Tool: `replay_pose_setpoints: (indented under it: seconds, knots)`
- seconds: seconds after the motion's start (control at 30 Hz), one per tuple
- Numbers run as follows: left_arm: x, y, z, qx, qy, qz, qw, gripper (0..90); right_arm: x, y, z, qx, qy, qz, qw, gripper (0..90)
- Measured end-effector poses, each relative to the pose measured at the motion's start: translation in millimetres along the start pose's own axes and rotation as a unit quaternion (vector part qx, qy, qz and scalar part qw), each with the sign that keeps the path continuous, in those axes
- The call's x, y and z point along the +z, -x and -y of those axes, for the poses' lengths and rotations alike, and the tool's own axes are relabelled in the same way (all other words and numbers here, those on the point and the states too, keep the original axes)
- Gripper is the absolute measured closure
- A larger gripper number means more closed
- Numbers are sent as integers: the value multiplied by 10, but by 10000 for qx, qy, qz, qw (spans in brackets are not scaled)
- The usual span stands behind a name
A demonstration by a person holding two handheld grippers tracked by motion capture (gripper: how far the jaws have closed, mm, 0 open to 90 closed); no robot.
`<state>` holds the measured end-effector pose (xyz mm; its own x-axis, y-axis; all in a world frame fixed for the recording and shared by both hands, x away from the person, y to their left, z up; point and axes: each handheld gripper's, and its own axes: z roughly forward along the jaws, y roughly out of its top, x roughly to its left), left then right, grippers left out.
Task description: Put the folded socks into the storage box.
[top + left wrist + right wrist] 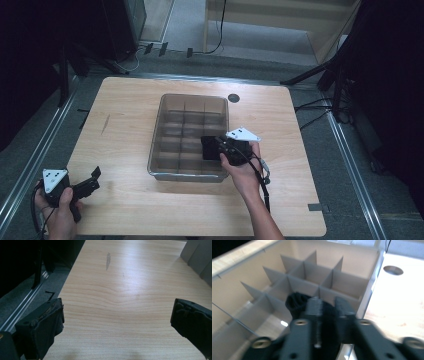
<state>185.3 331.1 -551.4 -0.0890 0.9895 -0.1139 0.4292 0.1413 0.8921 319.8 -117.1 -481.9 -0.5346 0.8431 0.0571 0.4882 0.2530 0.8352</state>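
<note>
A clear plastic bin (pixel 159 131) split by dividers into several compartments stands mid-table. My right gripper (pixel 217 148) reaches over the bin's right wall from the near right, shut on a black bunched cloth item (pixel 208 148). In the right gripper view the jaws stand close together around my right gripper (pixel 328 303), and the black cloth item (pixel 295 301) bulges out past them above a right-hand compartment of the bin (pixel 352 265). My left gripper (pixel 94 179) rests low at the table's front left corner. In the left gripper view my left gripper (pixel 117 315) is open, with bare wood between its jaws.
The wooden table (pixel 125 110) has a round dark cable hole (pixel 233 98) just behind the bin's right corner. Dark stands and cables surround the table, and metal floor rails (pixel 35 155) run along both sides.
</note>
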Motion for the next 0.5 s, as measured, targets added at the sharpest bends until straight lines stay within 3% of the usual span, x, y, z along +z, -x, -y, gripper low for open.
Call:
replay_pose_setpoints:
  seconds: [0.13,0.4,0.5]
  knots:
    - [1,0,0,-4,-1,6,10000,0,66,-14,54,-43,-493,-100,9987,892]
    - [0,2,0,13,-3,3,10000,0,-116,25,34,49,87,-308,9995,800]
    - [0,2,0,26,-8,-2,10000,0,-194,51,21,76,230,-236,9994,703]
